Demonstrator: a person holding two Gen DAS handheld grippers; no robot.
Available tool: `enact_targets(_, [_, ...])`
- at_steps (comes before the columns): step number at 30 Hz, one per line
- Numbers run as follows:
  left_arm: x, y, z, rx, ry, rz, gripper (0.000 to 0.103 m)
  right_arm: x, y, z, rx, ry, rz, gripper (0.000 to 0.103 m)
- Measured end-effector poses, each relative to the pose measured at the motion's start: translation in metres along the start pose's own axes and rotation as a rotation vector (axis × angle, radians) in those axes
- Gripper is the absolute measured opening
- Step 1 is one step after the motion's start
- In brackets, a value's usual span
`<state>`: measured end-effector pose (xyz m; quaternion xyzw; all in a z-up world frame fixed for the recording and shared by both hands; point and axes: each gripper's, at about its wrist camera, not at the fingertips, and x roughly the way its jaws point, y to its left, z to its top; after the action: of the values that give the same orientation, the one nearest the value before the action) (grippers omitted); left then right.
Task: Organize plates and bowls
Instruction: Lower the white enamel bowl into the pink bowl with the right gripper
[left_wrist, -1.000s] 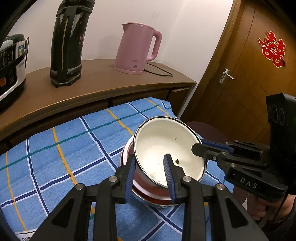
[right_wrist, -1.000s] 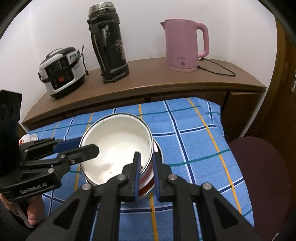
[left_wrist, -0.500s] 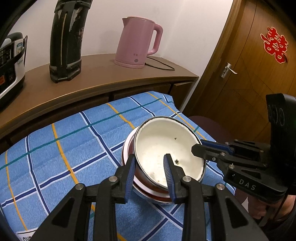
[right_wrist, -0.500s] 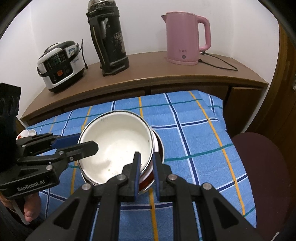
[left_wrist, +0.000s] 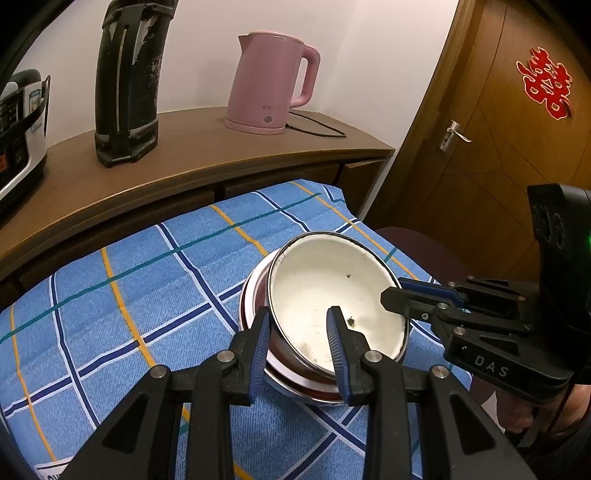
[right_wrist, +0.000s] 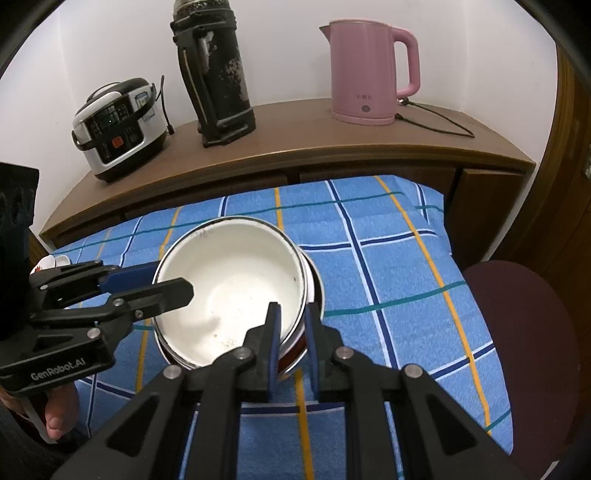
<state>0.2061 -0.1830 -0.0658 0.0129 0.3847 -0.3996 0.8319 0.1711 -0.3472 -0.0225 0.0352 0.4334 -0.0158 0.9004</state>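
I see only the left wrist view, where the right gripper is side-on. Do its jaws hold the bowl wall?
Observer: Yes. The right gripper is shut on the white bowl, with one finger inside and one outside.
Operator: Is anything beyond my left gripper?
Observer: A small white thing sits past the left gripper, near the cloth's edge. It is too small to identify.
Operator: What is the cut-off appliance at my left edge?
Observer: A rice cooker, lid closed, on the wooden counter.
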Motion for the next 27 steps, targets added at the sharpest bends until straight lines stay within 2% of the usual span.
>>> enact_targets(27, [-0.001, 0.0009, -0.0009, 0.004, -0.006, -0.009, 0.035, 0.0021, -0.0025, -0.0007, -0.006, -0.001, -0.002, 0.014])
